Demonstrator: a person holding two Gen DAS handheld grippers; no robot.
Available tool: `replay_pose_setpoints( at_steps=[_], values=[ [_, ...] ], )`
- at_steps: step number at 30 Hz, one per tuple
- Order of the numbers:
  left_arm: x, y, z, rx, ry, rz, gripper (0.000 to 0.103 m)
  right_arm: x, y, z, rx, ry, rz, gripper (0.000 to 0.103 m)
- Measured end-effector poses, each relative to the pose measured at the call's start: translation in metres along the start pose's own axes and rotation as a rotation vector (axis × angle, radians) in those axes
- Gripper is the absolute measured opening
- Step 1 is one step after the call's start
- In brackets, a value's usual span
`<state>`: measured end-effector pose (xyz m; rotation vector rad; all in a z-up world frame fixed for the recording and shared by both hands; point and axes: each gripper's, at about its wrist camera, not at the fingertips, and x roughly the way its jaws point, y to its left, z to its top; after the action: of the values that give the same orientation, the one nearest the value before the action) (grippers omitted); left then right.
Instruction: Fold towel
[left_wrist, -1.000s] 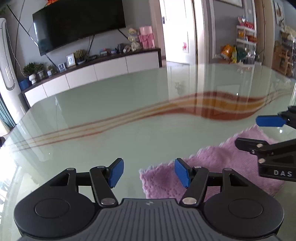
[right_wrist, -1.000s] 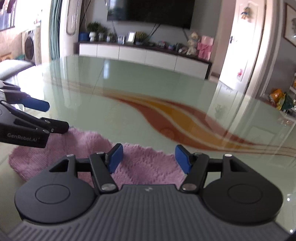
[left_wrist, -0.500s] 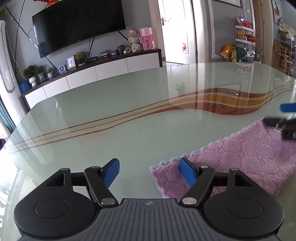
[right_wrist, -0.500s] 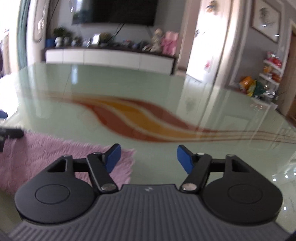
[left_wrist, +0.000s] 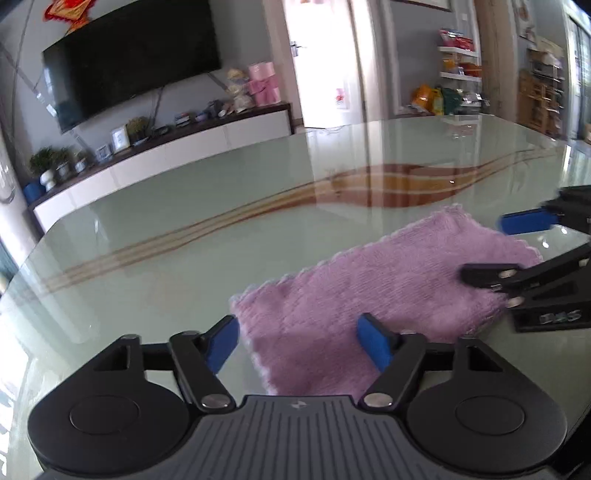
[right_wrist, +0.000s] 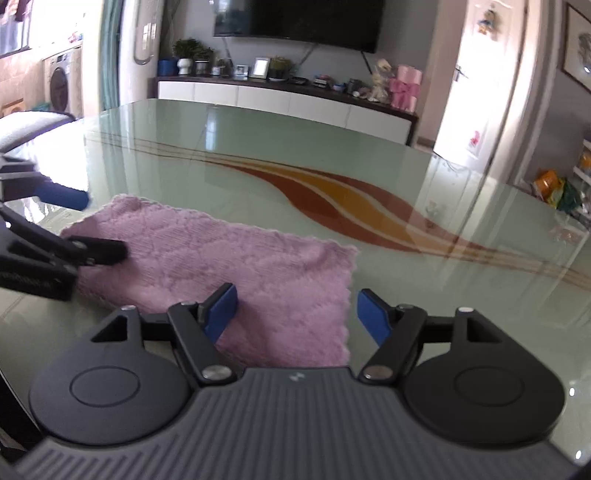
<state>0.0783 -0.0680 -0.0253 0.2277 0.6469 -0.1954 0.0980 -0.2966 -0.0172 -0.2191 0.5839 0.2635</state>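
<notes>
the pink towel (left_wrist: 373, 291) lies flat on the glass table (left_wrist: 184, 229) — left gripper (left_wrist: 301, 341) and right gripper (right_wrist: 297, 312) each straddle an end, jaws spread and just widening, pinching nothing.

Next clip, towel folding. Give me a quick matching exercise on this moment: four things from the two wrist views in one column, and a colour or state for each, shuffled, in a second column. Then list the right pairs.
Things
1. towel
2. left gripper
3. television
4. table

Colours and states
A. pale green glass with a red and orange swirl
B. dark screen, mounted on the wall
C. pink, lying flat
D. jaws apart over a near corner, gripping nothing

Pairs: 1-C, 2-D, 3-B, 4-A
</notes>
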Motion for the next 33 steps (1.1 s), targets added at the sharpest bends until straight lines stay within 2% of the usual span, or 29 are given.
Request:
replay_pose_setpoints(
  at_steps=[8,11,14,19,23,29,33],
  values=[
    [-0.008,0.010,-0.009,-0.022,0.000,0.012,0.081,-0.011,-0.037,-0.011,0.137,0.021,-0.140,0.071],
    [-0.006,0.011,-0.005,-0.014,-0.001,0.014,0.081,-0.017,-0.032,-0.007,0.149,-0.033,-0.081,0.071],
    [-0.006,0.012,-0.002,-0.016,0.001,0.012,0.081,-0.013,-0.021,-0.008,0.137,-0.040,0.006,0.072],
    [-0.007,0.015,-0.003,0.011,-0.008,0.002,0.082,-0.015,-0.021,-0.019,0.120,-0.007,-0.036,0.075],
    [-0.008,0.020,-0.005,0.038,-0.019,-0.003,0.083,-0.023,-0.026,-0.015,0.096,-0.021,-0.133,0.074],
    [-0.008,0.022,-0.005,0.035,-0.022,0.000,0.083,-0.017,-0.021,-0.004,0.128,-0.065,-0.081,0.074],
    [-0.008,0.020,-0.004,0.039,-0.020,0.007,0.083,0.002,-0.017,0.004,0.161,-0.008,-0.049,0.075]
  ],
)
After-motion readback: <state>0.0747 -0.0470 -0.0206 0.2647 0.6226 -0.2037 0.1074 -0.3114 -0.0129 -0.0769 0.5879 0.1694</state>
